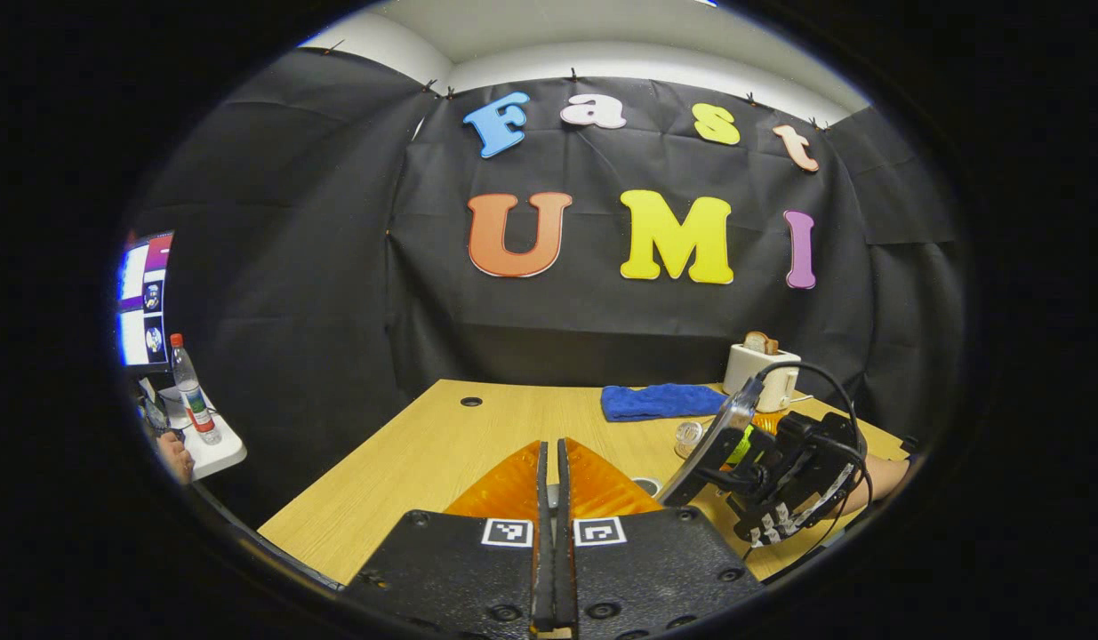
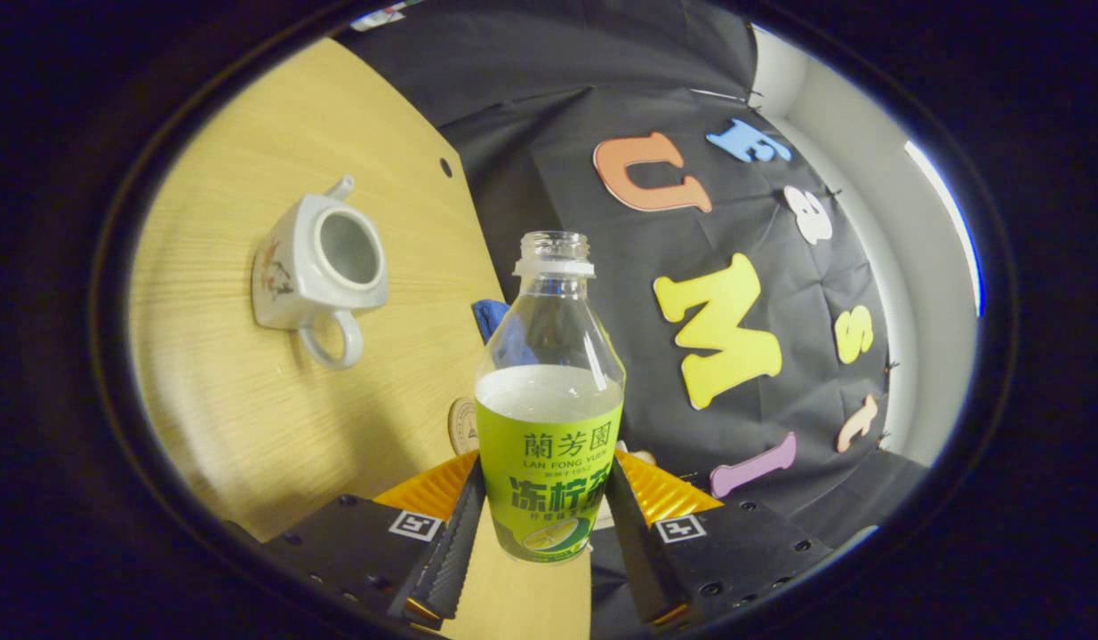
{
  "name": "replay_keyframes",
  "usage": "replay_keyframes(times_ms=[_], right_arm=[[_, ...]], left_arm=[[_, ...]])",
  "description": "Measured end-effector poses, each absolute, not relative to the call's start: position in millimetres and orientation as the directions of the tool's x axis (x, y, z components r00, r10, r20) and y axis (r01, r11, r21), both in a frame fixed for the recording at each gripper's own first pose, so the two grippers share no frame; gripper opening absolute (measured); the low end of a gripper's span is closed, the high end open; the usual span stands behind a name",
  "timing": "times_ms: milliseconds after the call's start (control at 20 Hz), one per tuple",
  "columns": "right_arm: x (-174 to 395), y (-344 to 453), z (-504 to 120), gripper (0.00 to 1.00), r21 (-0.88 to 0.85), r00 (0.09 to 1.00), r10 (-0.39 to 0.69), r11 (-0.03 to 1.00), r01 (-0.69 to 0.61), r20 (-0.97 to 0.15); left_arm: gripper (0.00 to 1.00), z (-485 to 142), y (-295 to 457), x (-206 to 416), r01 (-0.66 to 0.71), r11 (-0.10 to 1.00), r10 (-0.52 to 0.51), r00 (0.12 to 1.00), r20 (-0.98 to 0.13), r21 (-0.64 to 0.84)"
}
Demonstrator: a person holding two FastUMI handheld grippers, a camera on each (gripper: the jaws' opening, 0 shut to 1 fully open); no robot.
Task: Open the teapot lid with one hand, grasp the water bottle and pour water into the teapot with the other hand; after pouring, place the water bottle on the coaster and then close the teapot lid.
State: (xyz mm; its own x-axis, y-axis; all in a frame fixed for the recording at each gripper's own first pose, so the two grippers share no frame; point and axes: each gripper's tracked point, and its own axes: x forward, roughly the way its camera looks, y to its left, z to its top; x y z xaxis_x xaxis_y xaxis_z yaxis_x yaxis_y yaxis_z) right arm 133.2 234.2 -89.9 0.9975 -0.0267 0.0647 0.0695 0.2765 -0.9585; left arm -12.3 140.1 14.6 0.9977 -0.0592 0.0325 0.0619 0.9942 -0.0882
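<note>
The right gripper point(image 2: 535, 524) is clamped on the bottle point(image 2: 550, 400) at its green label, both fingers pressing its sides – cap off, water up to the label's top edge. In the right gripper view the teapot point(image 2: 317, 267) stands on the tabletop point(image 2: 246, 427) with its lid off, well apart from the bottle. The left gripper point(image 1: 554, 498) has its fingers closed together, with nothing seen between them, above the tabletop – a blue cloth point(image 1: 660, 402) and a toaster point(image 1: 762, 373) lie beyond
</note>
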Motion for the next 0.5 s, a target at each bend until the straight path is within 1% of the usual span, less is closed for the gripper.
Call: replay_keyframes(times_ms=[100, 250, 400, 500], right_arm=[[132, 239, -88, 0.71, -0.977, 0.996, -0.013, 0.192, 0.094, 0.093], [130, 246, -87, 0.73, -0.991, 0.993, 0.010, 0.065, 0.118, 0.119], [136, 246, -87, 0.71, -0.993, 0.993, 0.012, -0.005, 0.114, 0.114], [138, 246, -85, 0.73, -0.990, 0.992, 0.021, -0.070, 0.122, 0.121]], left_arm=[[0.03, 16, 143, -13, 0.063, 0.993, -0.060, 0.998, 0.037, -0.095], [0.03, 13, 142, -12, 0.066, 0.993, -0.064, 0.998, 0.029, -0.100], [0.03, 12, 142, -12, 0.077, 0.993, -0.074, 0.997, 0.029, -0.092], [0.03, 12, 141, -11, 0.082, 0.992, -0.079, 0.996, 0.027, -0.091]])
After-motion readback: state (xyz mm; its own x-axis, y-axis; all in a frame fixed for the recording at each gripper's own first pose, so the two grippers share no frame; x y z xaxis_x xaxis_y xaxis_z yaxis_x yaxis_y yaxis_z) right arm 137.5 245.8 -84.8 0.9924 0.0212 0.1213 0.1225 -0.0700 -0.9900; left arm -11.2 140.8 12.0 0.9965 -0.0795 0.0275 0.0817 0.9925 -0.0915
